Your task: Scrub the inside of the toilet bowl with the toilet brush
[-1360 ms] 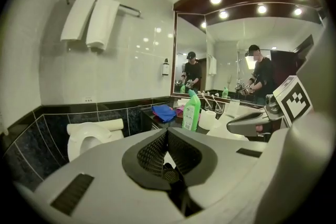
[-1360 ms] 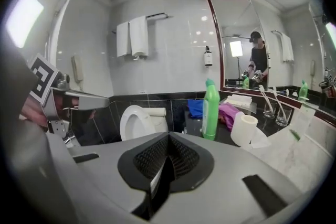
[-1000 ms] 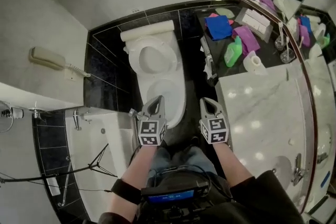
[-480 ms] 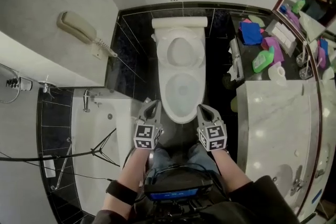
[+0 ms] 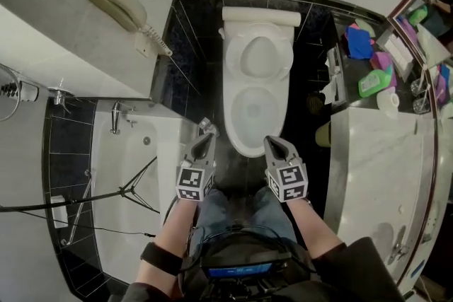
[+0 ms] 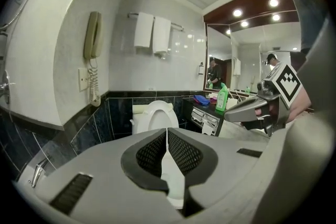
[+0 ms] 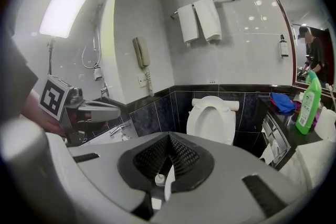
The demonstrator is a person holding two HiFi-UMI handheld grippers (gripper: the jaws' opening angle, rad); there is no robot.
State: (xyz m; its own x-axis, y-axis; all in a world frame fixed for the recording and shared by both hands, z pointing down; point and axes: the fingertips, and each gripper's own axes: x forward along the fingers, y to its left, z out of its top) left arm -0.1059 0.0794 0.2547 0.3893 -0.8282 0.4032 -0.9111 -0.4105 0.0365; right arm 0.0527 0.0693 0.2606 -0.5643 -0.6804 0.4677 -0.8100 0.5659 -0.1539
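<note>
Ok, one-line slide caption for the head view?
Left tongs and right tongs, both shut and empty, held before the open toilet; bathtub at left.

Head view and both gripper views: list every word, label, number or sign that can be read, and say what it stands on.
No text can be read anywhere.
Label on the green bottle: too small.
Label on the wall bottle: too small.
Display of the blue screen at the person's chest: blurred.
Square markers on the left gripper and right gripper: patterns only, no letters.
</note>
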